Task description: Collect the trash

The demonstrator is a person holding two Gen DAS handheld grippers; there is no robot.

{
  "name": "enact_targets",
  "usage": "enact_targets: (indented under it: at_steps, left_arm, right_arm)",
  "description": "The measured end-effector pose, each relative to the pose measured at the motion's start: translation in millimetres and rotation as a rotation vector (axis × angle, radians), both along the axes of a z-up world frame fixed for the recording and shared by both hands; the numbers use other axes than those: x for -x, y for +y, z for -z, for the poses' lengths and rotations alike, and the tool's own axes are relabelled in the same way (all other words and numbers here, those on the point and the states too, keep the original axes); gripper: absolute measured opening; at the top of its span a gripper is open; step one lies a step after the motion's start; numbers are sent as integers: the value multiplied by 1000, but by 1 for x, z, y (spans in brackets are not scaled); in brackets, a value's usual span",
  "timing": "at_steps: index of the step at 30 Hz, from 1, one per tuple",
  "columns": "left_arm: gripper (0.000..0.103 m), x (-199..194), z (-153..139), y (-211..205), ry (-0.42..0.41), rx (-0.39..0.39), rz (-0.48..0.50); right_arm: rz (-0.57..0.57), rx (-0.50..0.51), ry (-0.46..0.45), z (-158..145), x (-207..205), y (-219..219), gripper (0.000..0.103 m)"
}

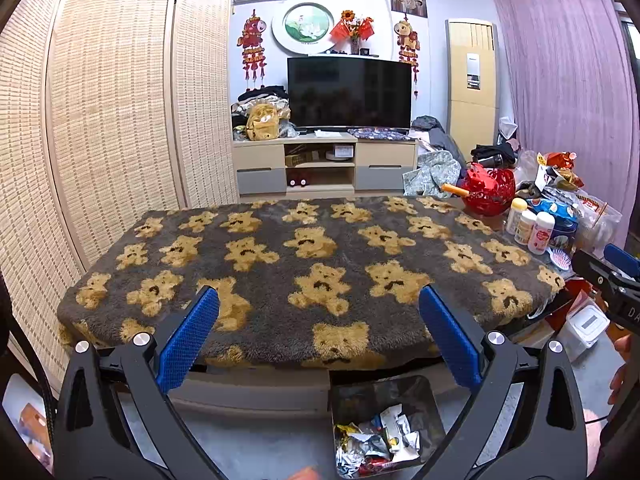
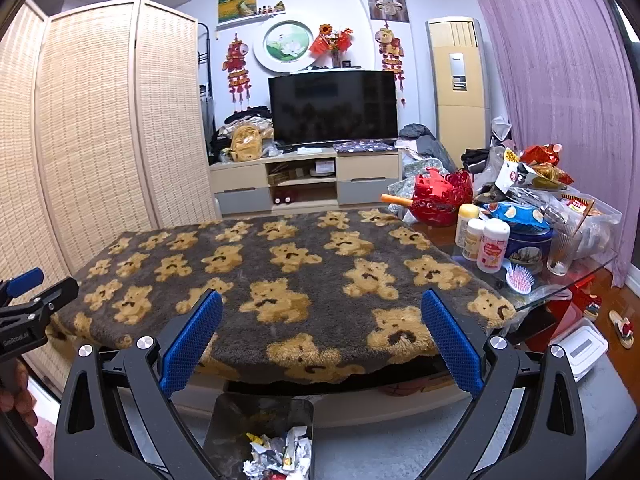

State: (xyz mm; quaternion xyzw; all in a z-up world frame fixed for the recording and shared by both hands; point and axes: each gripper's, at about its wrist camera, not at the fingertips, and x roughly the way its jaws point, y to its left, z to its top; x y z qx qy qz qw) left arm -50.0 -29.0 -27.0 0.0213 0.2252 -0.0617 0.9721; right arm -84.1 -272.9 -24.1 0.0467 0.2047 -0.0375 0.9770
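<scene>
A dark bin (image 1: 348, 400) stands on the floor in front of the table, with crumpled wrappers and paper (image 1: 380, 440) inside; it also shows in the right wrist view (image 2: 232, 420) with the trash (image 2: 280, 456). A fluffy grey teddy-bear blanket (image 1: 304, 264) covers the table (image 2: 280, 280). My left gripper (image 1: 318, 308) is open and empty above the table's near edge. My right gripper (image 2: 322, 312) is open and empty, to the right of the left one. Each gripper shows at the edge of the other's view.
Bottles (image 2: 486, 244), a red basket (image 2: 440, 196), snack bags, a glass and a pink hairbrush (image 2: 520, 278) crowd the table's right end. A white box (image 2: 580, 350) sits on the floor at right. A folding screen (image 1: 100, 120) stands left; the TV unit (image 1: 324, 160) is behind.
</scene>
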Motion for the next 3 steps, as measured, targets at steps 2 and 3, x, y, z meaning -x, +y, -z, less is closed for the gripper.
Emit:
enact_targets:
  at_steps: [2, 3]
  left_arm:
    - [95, -1, 1, 1, 7, 0, 3]
    - [95, -1, 1, 1, 8, 0, 5]
  right_arm:
    - [-4, 2, 1, -1, -2, 1, 100]
    - [-7, 1, 2, -1, -3, 2, 100]
